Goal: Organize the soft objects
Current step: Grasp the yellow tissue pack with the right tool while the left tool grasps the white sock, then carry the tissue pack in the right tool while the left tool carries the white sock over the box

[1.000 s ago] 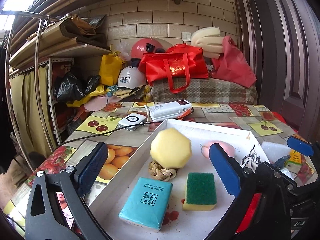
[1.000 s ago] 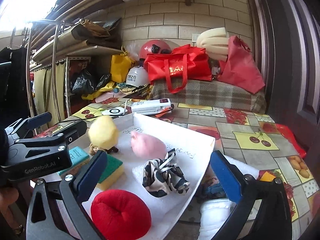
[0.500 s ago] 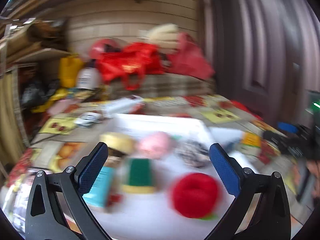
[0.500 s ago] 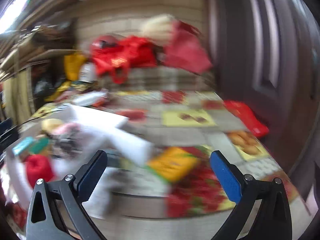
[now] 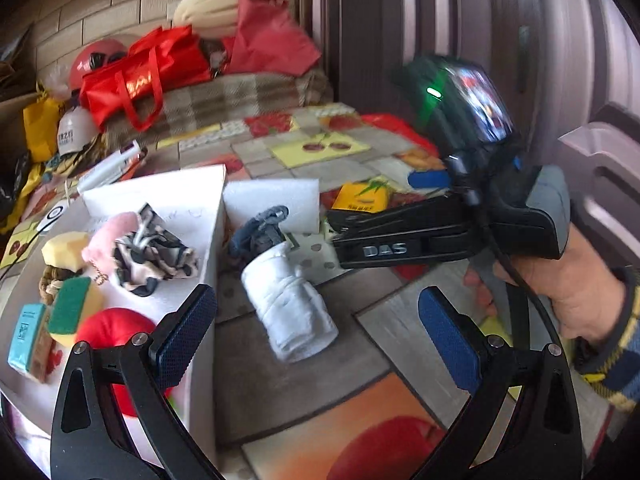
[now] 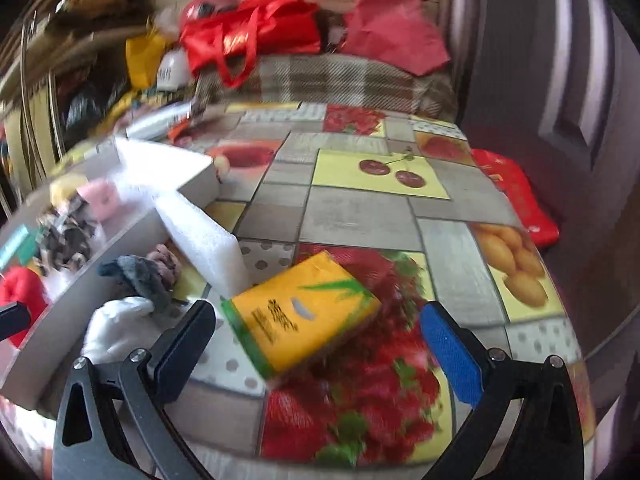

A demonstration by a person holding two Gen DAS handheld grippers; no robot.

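Jaws apart, right gripper (image 6: 318, 340) frames a yellow tissue pack (image 6: 300, 314).

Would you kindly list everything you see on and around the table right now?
White tray: 1, white, table's left.
Red plush ball: 1, in tray.
Green-yellow sponge: 1, in tray.
Teal tissue pack: 1, in tray.
Patterned cloth: 1, black-white, in tray.
Rolled white towel: 1, beside tray.
Grey sock: 1, behind towel.
Foam block: 1, white, beside tray.
Yellow tissue pack: 1, ahead of right gripper.
Left gripper: open.
Right gripper: open.
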